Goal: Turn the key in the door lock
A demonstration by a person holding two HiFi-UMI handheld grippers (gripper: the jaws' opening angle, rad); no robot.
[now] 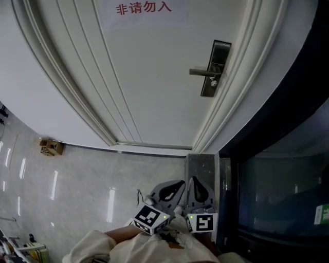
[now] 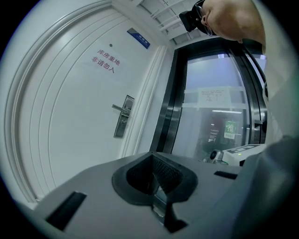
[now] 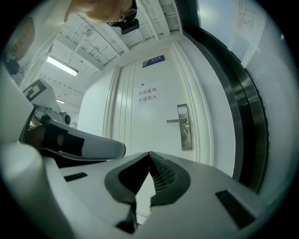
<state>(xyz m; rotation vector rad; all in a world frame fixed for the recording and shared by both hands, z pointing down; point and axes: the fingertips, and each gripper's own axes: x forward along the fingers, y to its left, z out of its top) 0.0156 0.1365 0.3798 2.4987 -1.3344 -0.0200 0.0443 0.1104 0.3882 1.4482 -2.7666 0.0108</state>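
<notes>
A white door (image 1: 154,77) carries a dark metal lock plate (image 1: 214,69) with a lever handle (image 1: 202,72) and a small round cylinder (image 1: 213,82) under it. Whether a key sits in the cylinder is too small to tell. Both grippers are held low and close together, well short of the door. My left gripper (image 1: 169,191) is shut with nothing in it, and its jaws (image 2: 152,158) point left of the glass, with the lock plate (image 2: 122,116) far off. My right gripper (image 1: 199,190) is shut and empty too, and its jaws (image 3: 149,155) point at the door below the lock plate (image 3: 184,127).
A black-framed glass partition (image 1: 277,169) stands right of the door, with a grey stone jamb (image 1: 201,164) at its foot. A small cardboard box (image 1: 51,147) lies on the glossy tiled floor at the left. A notice in red characters (image 1: 143,8) is stuck on the door.
</notes>
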